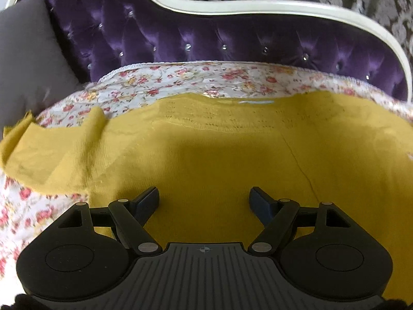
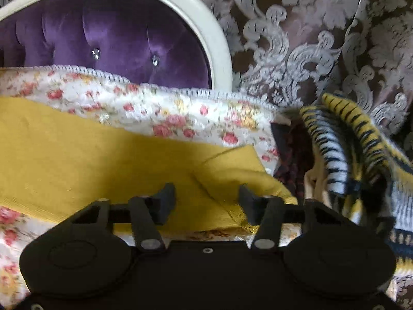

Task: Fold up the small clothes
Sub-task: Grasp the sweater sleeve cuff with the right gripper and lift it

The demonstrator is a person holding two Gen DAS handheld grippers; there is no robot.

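The left gripper (image 1: 204,201) is pointed forward and downward over the middle of a mustard-yellow garment (image 1: 219,160), its jaws spread wide with nothing between them; only flat yellow knit is seen in the gap. The garment is laid out across a floral bedspread (image 1: 160,87), and one sleeve (image 1: 51,149) is seen rumpled off to the left edge.

Over on the other side, the right gripper (image 2: 206,199) is angled down at the garment's other sleeve (image 2: 232,170), which is lying doubled back on itself. The jaws are held partly apart, the folded cuff is seen in the gap between them, and the pads are not seen pressing on the cloth, so nothing is gripped yet.

To the right of that sleeve a heap of other clothes is noted: a striped yellow, white and black knit (image 2: 343,149) beside a dark patterned piece (image 2: 294,160); whether they sit in a container cannot be told. A purple tufted headboard (image 1: 206,41) with a cream frame is seen behind the bedspread.
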